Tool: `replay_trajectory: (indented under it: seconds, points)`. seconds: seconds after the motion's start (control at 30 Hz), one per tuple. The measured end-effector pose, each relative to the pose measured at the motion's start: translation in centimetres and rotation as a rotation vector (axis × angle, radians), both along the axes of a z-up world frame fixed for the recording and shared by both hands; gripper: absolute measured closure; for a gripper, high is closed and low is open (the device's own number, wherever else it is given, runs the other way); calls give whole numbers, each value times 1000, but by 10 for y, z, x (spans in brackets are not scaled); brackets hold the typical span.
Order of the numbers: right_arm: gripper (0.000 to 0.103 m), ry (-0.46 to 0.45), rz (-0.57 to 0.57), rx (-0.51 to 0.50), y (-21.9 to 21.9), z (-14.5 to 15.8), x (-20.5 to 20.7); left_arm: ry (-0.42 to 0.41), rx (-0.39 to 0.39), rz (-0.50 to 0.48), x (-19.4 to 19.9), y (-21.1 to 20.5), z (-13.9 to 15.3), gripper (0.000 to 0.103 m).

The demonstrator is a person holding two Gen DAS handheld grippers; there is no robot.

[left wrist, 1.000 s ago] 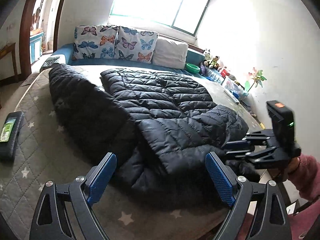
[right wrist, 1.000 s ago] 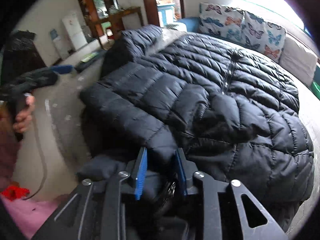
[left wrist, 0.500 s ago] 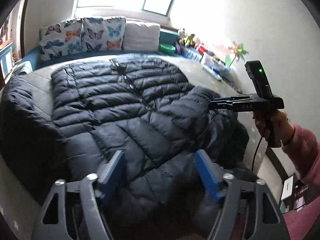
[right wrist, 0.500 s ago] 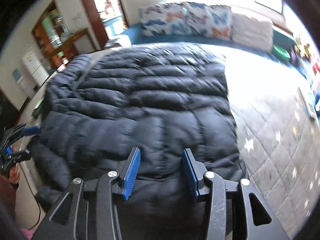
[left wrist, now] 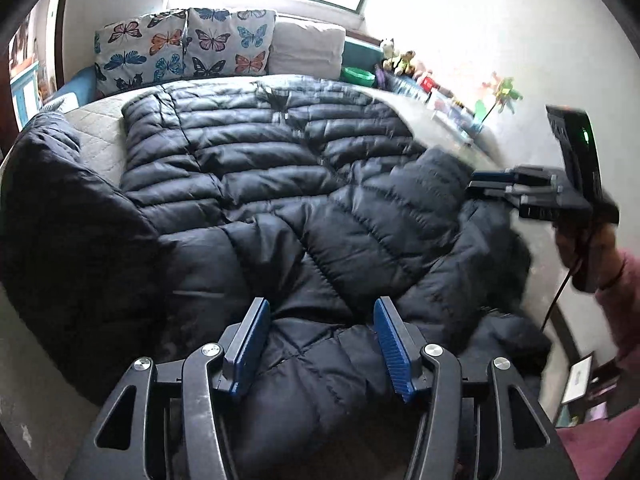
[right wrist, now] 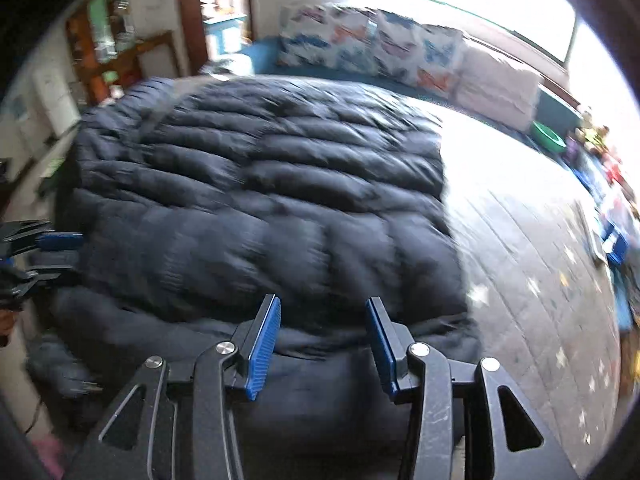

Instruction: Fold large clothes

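Black quilted down jacket (left wrist: 288, 184) lies spread over the bed (right wrist: 520, 248), near hem toward the person, collar end toward the butterfly pillows (left wrist: 184, 52) at the headboard.

Change since a second ago: the right sleeve was lying folded across the chest; now it sits lower, bunched at the near right edge, and both tools have swung in over the hem. Left hand-held gripper (left wrist: 316, 344): jaws have just been closing, now part-way apart, padded fabric bulging up between the blue pads, but I cannot tell that they pinch it. Right hand-held gripper (right wrist: 320, 344): jaws opened from near-closed, now apart, poised over the hem fold, nothing gripped.

My reading: sleeve step is over, next is a two-point grab of the hem to fold the body upward. Thick fill may slip from a shallow bite.

View differences: left wrist camera shows the right tool side-on, held by a hand in a pink sleeve (left wrist: 616, 280), plus the window and toys along the wall. Right wrist camera, blurred, shows bare star-patterned mattress beside the jacket, and a doorway with shelves.
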State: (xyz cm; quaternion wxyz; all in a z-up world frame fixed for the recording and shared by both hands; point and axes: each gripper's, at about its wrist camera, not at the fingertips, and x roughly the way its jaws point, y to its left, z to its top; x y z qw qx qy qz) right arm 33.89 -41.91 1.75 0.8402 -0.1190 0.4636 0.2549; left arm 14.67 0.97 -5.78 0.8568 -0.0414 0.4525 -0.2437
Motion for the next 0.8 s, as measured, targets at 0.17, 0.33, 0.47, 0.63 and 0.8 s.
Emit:
replay_trajectory:
  seconds: [0.17, 0.33, 0.47, 0.63, 0.8]
  points:
    - [55, 11, 170, 51, 48, 23, -26, -67, -15, 123, -5, 53, 42, 43]
    - [55, 41, 325, 30, 100, 15, -42, -38, -16, 362, 21, 135, 59, 43]
    - [54, 94, 342, -47, 123, -15, -39, 27, -66, 501, 61, 200, 56, 27]
    - [52, 140, 331, -83, 127, -31, -32, 107, -174, 619, 119, 268, 41, 13]
    - [52, 103, 357, -65, 135, -6, -40, 142, -193, 706, 177, 315, 19, 11]
